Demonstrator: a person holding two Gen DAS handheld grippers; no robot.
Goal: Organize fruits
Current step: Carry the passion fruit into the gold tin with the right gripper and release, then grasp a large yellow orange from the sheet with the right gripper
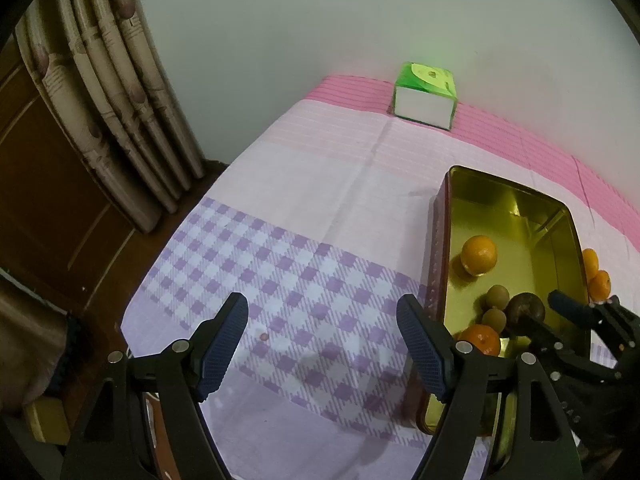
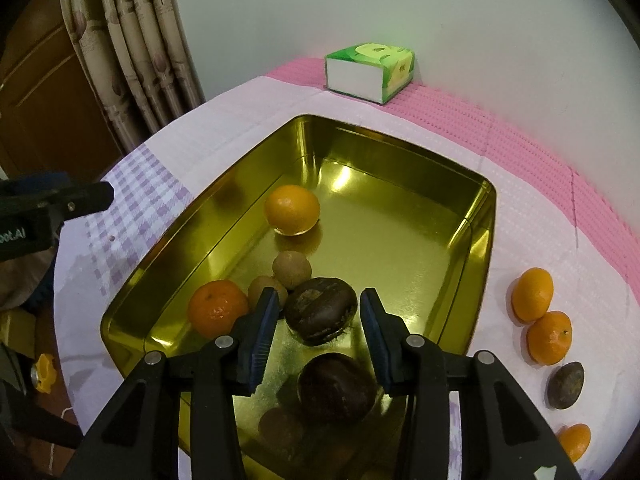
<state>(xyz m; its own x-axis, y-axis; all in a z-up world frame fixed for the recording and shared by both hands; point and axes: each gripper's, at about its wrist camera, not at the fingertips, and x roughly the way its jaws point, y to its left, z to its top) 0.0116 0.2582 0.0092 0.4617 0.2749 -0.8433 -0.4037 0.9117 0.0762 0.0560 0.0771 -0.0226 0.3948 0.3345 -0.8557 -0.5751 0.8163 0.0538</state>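
A gold tin tray (image 2: 476, 216) (image 1: 444, 216) holds two oranges (image 2: 293, 209) (image 2: 217, 307), two small brown fruits (image 2: 292, 269) and two dark brown fruits (image 2: 320, 313) (image 2: 335, 387). My right gripper (image 2: 318, 334) is open above the tray's near end, its jaws on either side of the dark fruit without touching it. It also shows in the left wrist view (image 1: 560, 312). My left gripper (image 1: 322, 344) is open and empty over the checked cloth, left of the tray. Three oranges (image 2: 532, 293) (image 2: 549, 337) (image 2: 574, 442) and a dark fruit (image 2: 566, 385) lie on the cloth right of the tray.
A green tissue box (image 2: 370, 72) (image 1: 425, 96) stands at the back by the wall. A curtain (image 1: 112, 92) and a wooden door (image 1: 36, 184) are to the left, past the table edge. A yellow object (image 2: 43, 372) lies below the table at left.
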